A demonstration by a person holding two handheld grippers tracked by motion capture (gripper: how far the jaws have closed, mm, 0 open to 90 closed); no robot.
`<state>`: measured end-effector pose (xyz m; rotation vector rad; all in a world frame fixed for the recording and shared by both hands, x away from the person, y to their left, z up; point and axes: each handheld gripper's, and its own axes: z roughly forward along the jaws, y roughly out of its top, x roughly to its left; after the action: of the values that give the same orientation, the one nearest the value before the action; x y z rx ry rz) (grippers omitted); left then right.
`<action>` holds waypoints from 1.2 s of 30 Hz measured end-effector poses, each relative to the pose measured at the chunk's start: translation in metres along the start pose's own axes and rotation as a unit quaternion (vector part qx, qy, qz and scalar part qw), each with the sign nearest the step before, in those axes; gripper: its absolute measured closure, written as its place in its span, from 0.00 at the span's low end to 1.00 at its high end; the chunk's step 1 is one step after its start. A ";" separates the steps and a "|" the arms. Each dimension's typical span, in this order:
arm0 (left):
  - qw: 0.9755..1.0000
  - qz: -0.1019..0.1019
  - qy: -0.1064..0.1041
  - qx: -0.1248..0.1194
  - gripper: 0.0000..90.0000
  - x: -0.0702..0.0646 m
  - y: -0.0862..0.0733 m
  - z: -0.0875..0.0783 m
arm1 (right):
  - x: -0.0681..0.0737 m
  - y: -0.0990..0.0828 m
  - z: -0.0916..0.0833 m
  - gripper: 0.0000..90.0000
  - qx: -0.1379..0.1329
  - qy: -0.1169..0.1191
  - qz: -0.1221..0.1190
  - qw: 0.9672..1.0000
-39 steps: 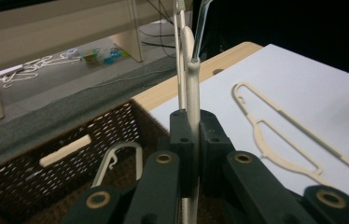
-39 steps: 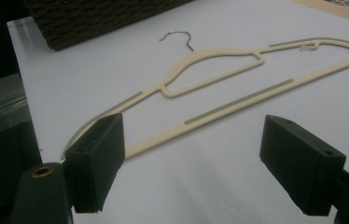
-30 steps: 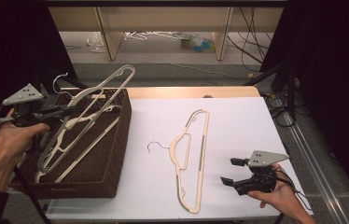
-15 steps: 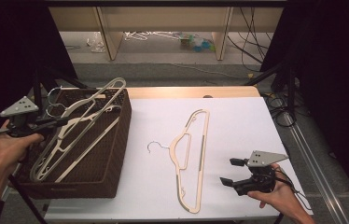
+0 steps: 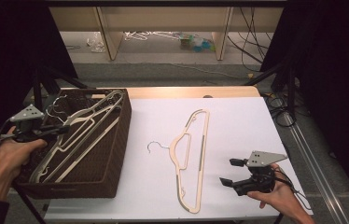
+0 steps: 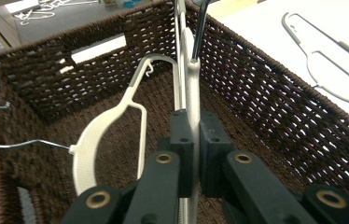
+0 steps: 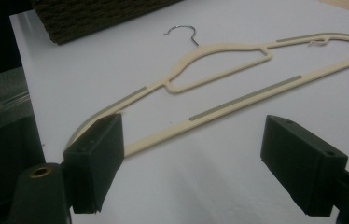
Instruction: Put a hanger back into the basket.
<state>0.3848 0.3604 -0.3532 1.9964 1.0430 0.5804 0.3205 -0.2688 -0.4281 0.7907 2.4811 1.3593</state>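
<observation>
My left gripper (image 5: 62, 129) is over the left side of a dark wicker basket (image 5: 120, 140), shut on a cream hanger (image 5: 86, 119) that slants down into it. In the left gripper view the jaws (image 6: 192, 135) pinch that hanger's thin edge (image 6: 191, 88), and a second cream hanger (image 6: 91, 149) lies on the basket (image 6: 261, 84) floor. Another cream hanger (image 5: 192, 154) with a metal hook lies flat on the white table (image 5: 238, 126). My right gripper (image 5: 227, 171) rests open near the front right edge, just right of that hanger (image 7: 219, 70), with nothing between its fingers (image 7: 196, 158).
A bare wooden strip (image 5: 191, 92) runs along the table's far edge. Behind it the floor holds loose hangers and clutter (image 5: 163, 37) under a shelf. Black stand legs and cables (image 5: 284, 93) are at the table's right side.
My left hand has moved down and to the left, and the held hanger has sunk from above the basket rim into the basket. The right gripper has stayed in place.
</observation>
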 end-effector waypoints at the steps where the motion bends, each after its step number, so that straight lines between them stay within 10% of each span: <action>1: 1.000 0.008 -0.004 0.000 0.95 0.001 0.000 0.004 | 0.000 0.000 0.000 0.25 0.000 0.001 0.002 1.000; 3: 1.000 -0.014 -0.004 -0.007 0.95 -0.003 -0.001 0.006 | 0.001 0.000 0.000 0.25 0.002 0.001 0.000 1.000; 6: 0.999 0.024 -0.008 0.021 0.95 -0.003 0.000 0.017 | 0.001 0.000 0.001 0.25 0.002 0.002 0.001 1.000; 14: 0.997 0.003 0.001 0.071 0.95 0.004 -0.009 0.036 | 0.001 -0.001 0.001 0.25 0.004 0.002 0.000 1.000; 26: 0.996 -0.069 0.032 0.055 0.91 0.014 -0.022 0.049 | 0.001 -0.001 0.003 0.25 0.009 0.004 -0.002 1.000; 30: 0.997 -0.020 0.042 0.058 0.90 0.023 -0.022 0.050 | 0.001 -0.002 0.003 0.25 0.010 0.006 -0.004 1.000; 31: 0.995 -0.056 0.064 0.047 0.88 0.018 -0.025 0.052 | 0.001 -0.002 0.003 0.25 0.010 0.004 -0.004 1.000; 36: 0.993 -0.056 0.077 0.062 0.86 0.024 -0.028 0.051 | 0.001 -0.002 0.003 0.25 0.010 0.006 -0.003 1.000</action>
<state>0.4196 0.3681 -0.4049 2.0080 1.3052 0.6311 0.3201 -0.2664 -0.4311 0.7820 2.5079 1.3428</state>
